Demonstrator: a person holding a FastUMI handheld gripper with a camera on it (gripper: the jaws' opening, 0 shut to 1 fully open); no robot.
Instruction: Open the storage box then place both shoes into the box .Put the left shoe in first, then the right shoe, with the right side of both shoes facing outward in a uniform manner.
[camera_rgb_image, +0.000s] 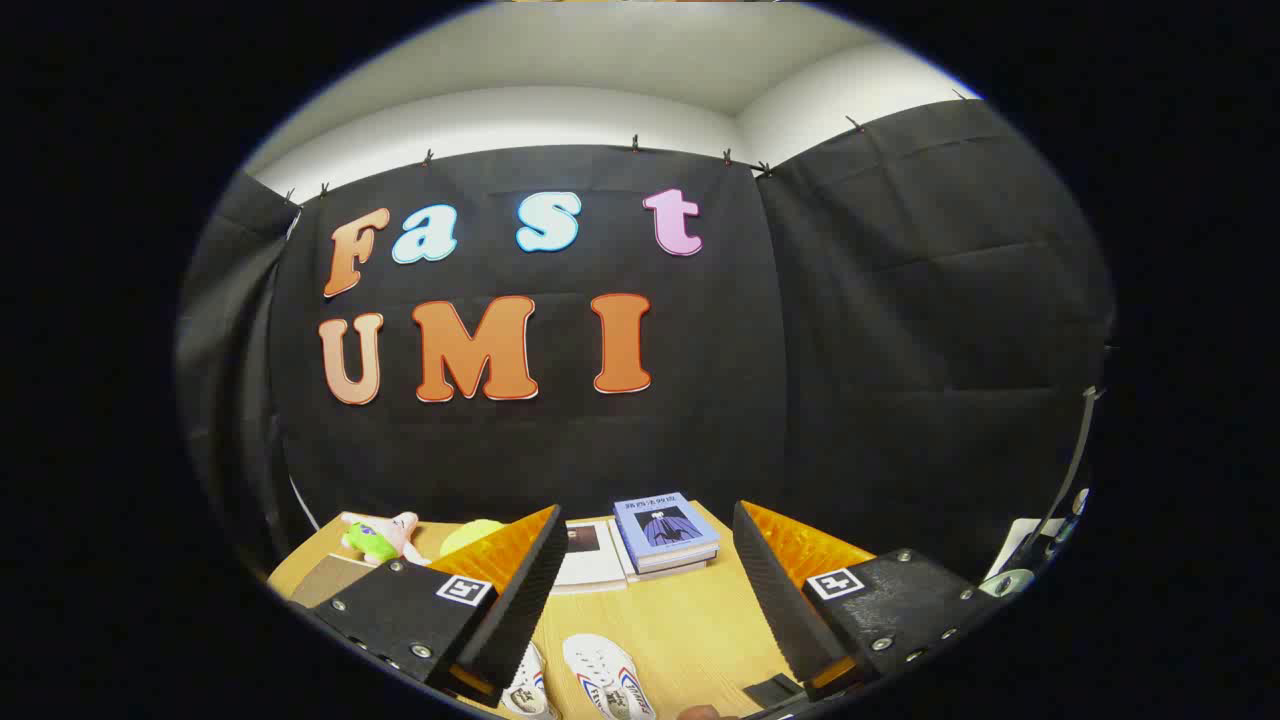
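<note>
- Held up high over the tabletop (690, 620), with the tool (645, 560) spread wide and nothing pinched.
- Two white shoes (610, 675) lying side by side on the tabletop, down low between the fingers, one partly hidden behind the left finger (515, 590).
- Cannot tell which shoe is left and which is right from here.
- Looks like the very start of the job: both shoes out in the open, neither one grabbed yet.
- Storage box not made out here, so no saying if open or closed.
- Left to do, by the look of it: open the box, put the left shoe in, then the right.
- Just beyond the fingers, a stack of books (665, 535) with a blue one on top.
- Off past the left finger, a small plush toy (380, 537) and something yellow-green (470, 535), too small to tell.
</note>
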